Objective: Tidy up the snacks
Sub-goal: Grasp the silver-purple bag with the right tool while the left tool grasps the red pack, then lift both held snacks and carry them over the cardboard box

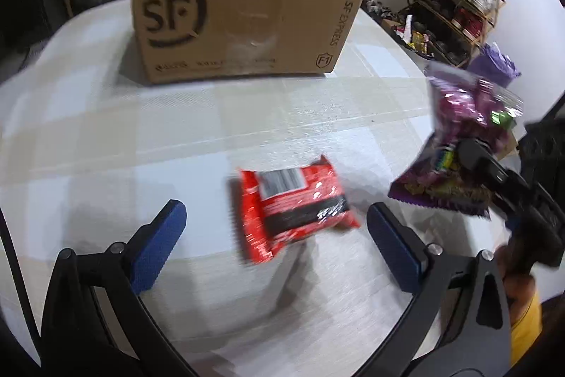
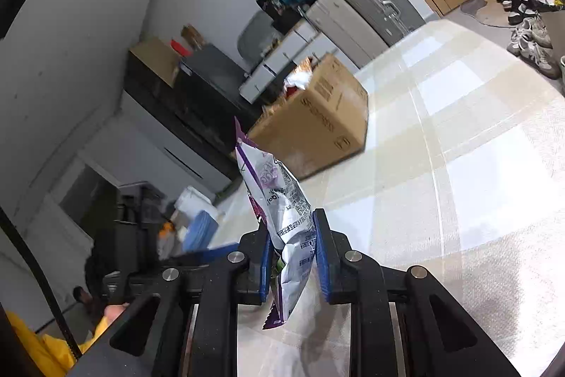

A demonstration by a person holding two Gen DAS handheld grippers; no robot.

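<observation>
A red snack packet (image 1: 293, 207) lies flat on the checked tablecloth, between and just beyond the blue pads of my left gripper (image 1: 275, 218), which stands open around nothing. My right gripper (image 2: 291, 228) is shut on a purple and white snack bag (image 2: 286, 214); the bag sticks up from between its pads, clear of the table. The same purple bag (image 1: 462, 143) shows at the right of the left wrist view, lifted above the table edge, held by the black right gripper. An open cardboard box (image 1: 243, 23) with several snack packets inside stands at the far side of the table.
The cardboard box (image 2: 317, 119) sits near the table's far edge. A shoe rack (image 1: 455, 6) stands by the wall beyond the table. Suitcases (image 2: 356, 13) and drawers line the far wall. A person's yellow sleeve (image 1: 526, 324) shows at the lower right.
</observation>
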